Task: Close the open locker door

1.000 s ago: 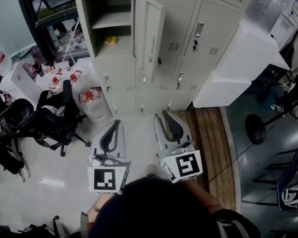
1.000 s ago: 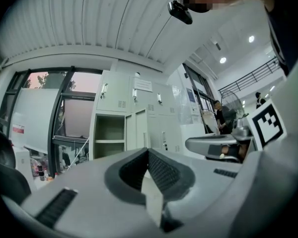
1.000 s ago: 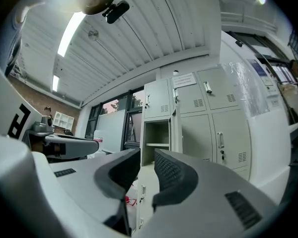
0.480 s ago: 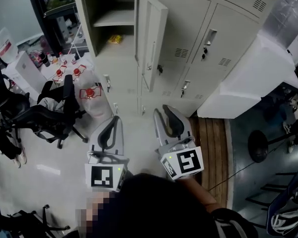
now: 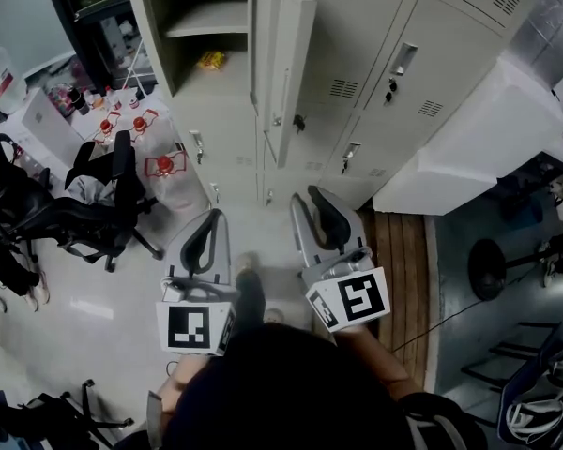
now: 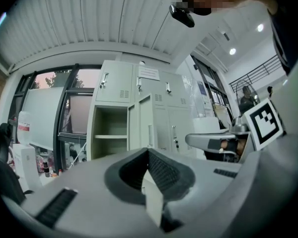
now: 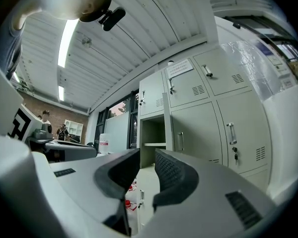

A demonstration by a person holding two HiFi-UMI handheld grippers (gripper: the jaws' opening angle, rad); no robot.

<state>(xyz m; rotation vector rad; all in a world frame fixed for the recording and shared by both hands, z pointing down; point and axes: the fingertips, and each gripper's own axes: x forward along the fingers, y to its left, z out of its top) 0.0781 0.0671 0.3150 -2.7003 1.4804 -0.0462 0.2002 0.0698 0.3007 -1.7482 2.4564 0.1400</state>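
Note:
The open locker door point(image 5: 281, 64) stands out edge-on from a bank of pale grey lockers, to the right of its open compartment point(image 5: 206, 26), where a small yellow item point(image 5: 211, 60) lies on the bottom. Both grippers point level at the lockers and are short of them, touching nothing. My left gripper point(image 5: 206, 237) is shut and empty; its own view shows the door point(image 6: 151, 125) beyond the tips of that gripper point(image 6: 148, 151). My right gripper point(image 5: 321, 221) is open with a narrow empty gap. Past this gripper point(image 7: 147, 152) in its own view is the door edge point(image 7: 166, 118).
A black office chair point(image 5: 84, 204) and large water bottles with red caps point(image 5: 164, 172) stand left of the lockers. A big white box point(image 5: 479, 129) leans at the right, above a wooden strip point(image 5: 394, 261). The person's shoe point(image 5: 249, 293) shows between the grippers.
Both grippers and the head have come closer to the lockers, so the open door looks larger. A shoe has stepped forward between the grippers.

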